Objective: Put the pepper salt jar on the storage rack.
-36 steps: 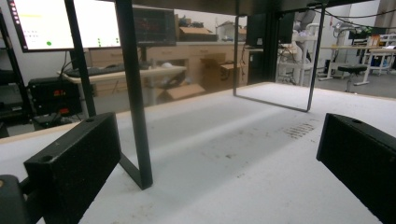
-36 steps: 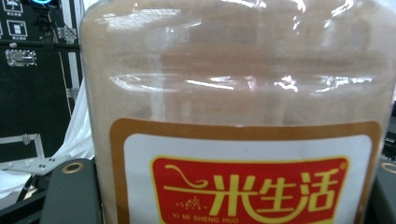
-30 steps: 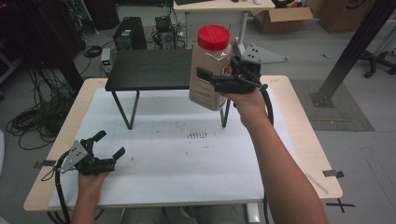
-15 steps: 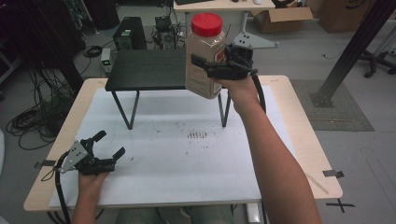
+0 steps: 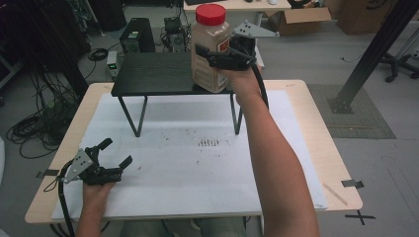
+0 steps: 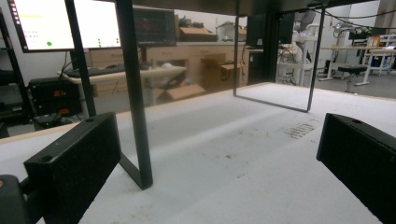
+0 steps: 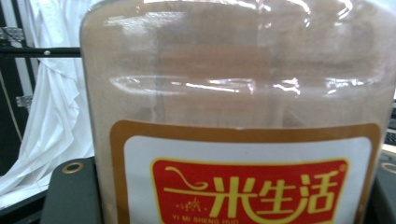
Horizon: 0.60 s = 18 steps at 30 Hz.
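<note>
Right gripper (image 5: 217, 57) fingers are clamped on the sides of a red-lidded jar (image 5: 211, 47) of tan powder, held upright above the right end of the black shelf (image 5: 153, 74). Left gripper (image 5: 112, 153) is rested on the counter (image 5: 306, 128) at front left, fingers (image 6: 74, 163) spread wide, nothing between them.

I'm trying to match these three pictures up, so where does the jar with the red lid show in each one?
High view: the jar is top centre, clamped in the right tool above the black shelf.
Left gripper view: not in it; the shelf's legs stand ahead.
Right gripper view: the jar's body and label, close up.
Shared landmark: the black shelf, in the high and left gripper views.
</note>
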Motion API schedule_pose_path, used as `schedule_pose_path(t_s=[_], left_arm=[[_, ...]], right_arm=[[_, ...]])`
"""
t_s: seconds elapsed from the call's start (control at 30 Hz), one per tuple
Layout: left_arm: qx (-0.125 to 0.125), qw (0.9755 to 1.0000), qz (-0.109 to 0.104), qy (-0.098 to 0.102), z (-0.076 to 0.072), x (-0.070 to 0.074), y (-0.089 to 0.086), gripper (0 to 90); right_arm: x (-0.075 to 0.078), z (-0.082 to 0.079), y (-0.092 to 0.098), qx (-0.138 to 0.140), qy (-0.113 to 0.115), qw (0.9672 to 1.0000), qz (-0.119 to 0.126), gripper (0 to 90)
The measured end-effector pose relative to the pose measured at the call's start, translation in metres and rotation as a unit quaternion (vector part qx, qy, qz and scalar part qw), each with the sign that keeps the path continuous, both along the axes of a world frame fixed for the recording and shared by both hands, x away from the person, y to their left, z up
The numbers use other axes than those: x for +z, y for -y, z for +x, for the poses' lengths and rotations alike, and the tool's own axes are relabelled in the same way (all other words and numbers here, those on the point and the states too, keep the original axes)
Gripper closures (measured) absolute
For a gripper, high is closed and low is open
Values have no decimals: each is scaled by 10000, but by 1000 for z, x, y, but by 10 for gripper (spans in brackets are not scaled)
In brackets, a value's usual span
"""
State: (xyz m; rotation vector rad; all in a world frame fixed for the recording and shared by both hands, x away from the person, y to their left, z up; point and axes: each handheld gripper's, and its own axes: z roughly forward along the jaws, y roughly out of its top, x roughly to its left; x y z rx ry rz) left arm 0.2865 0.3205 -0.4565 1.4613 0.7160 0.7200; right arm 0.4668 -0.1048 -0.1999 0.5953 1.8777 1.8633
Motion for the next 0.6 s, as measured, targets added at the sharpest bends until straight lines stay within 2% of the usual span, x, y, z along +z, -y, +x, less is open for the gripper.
schedule_pose_path(t_s=[0.23, 0.6], left_arm=[[3, 10000, 11, 3, 0, 0, 0, 3], [-4, 10000, -7, 3, 0, 0, 0, 2]], right_arm=[[-3, 13, -7, -162, -47, 9998, -72, 249], [-10, 25, -5, -327, -104, 9994, 28, 247]])
